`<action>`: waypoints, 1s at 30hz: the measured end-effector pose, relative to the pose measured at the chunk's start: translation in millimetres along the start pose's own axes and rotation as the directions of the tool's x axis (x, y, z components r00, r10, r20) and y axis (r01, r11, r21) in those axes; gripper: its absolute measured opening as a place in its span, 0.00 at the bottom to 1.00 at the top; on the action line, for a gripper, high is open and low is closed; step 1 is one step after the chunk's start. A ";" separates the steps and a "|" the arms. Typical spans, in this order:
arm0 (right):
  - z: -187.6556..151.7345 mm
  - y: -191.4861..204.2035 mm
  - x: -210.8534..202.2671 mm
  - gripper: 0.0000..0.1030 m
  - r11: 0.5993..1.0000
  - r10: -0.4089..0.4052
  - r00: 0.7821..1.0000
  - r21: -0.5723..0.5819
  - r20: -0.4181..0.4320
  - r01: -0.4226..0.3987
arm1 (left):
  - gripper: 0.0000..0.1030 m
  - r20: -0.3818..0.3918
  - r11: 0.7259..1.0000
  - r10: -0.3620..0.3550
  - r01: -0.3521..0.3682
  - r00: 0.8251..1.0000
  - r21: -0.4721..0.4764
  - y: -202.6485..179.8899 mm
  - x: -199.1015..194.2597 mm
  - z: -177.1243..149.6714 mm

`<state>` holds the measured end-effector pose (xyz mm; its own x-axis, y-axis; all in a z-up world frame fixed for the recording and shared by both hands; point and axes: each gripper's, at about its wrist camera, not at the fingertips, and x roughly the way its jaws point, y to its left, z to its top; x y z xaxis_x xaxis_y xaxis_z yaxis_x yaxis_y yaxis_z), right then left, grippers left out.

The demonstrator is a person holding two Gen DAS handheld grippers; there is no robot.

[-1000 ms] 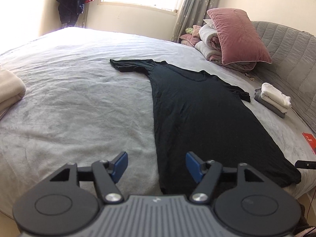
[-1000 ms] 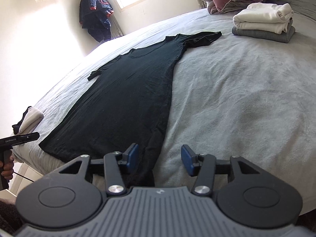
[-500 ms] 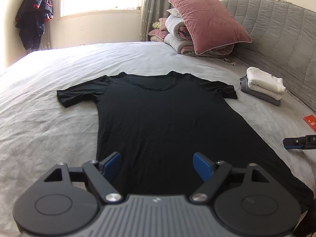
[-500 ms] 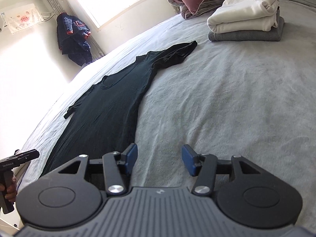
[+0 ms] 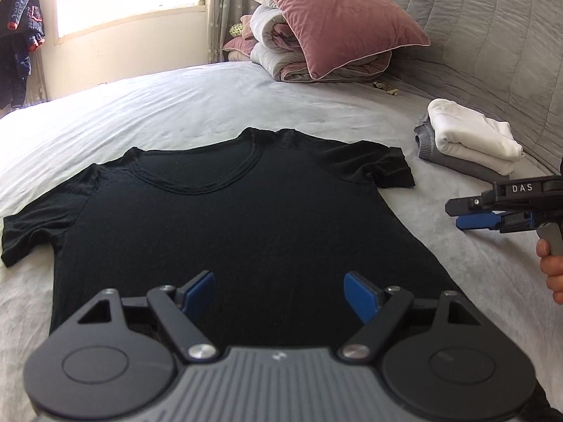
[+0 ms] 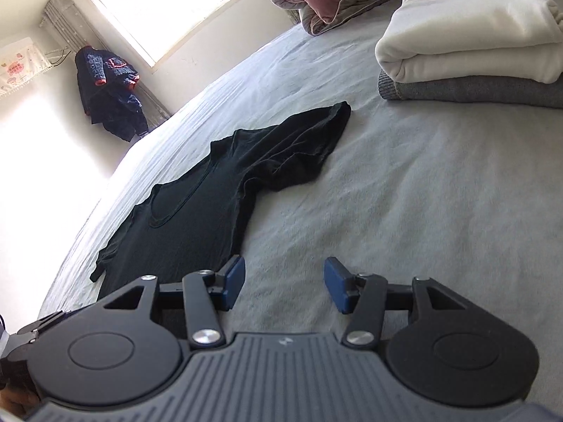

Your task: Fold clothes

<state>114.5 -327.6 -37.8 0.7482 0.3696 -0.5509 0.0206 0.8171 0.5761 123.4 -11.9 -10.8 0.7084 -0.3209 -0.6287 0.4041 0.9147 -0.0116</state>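
A black T-shirt (image 5: pixel 225 218) lies spread flat, front up, on the grey bed (image 5: pixel 176 105), collar toward the far side. My left gripper (image 5: pixel 279 290) hovers open over the shirt's middle, nothing between its blue pads. In the right wrist view the same T-shirt (image 6: pixel 211 190) stretches away to the left, its near sleeve lying ahead. My right gripper (image 6: pixel 284 281) is open above bare bedding just right of the shirt's side edge. The left wrist view also catches the right gripper (image 5: pixel 475 212) from the side, held by a hand (image 5: pixel 552 263).
A folded white garment on a folded grey one (image 5: pixel 468 140) sits on the bed to the right; the same stack (image 6: pixel 471 52) looms close in the right wrist view. A pink pillow on rolled quilts (image 5: pixel 330 24) leans against the grey headboard (image 5: pixel 492 35). A dark jacket (image 6: pixel 109 95) hangs by the window.
Both grippers have moved forward along the shirt, from its hem toward the chest and sleeve. The folded stack is much closer to the right gripper. Both stay open.
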 end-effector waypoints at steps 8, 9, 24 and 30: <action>60.1 -17.1 40.9 0.53 0.972 -0.017 1.000 0.234 0.006 0.015 | 0.79 0.031 0.989 -0.019 0.014 0.999 0.146 -50.8 58.9 52.6; 64.7 -15.4 39.7 0.53 0.978 -0.041 0.999 0.206 0.027 0.034 | 0.79 0.038 0.985 -0.029 0.022 0.999 0.172 -58.6 65.5 56.6; 74.8 -54.3 37.2 0.57 1.000 0.002 0.996 0.015 0.093 -0.004 | 0.69 0.090 0.905 -0.137 0.088 0.987 0.416 -157.2 168.7 80.5; 78.1 -67.6 27.8 0.58 0.994 0.032 0.990 0.100 0.135 -0.046 | 0.45 0.004 0.945 -0.117 0.111 0.993 0.307 -165.8 189.2 105.9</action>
<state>185.7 -407.1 -44.9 0.8311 0.3324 -0.4458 0.0526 0.7511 0.6581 251.8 -250.3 -45.4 0.6582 -0.4270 -0.6200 0.6378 0.7539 0.1579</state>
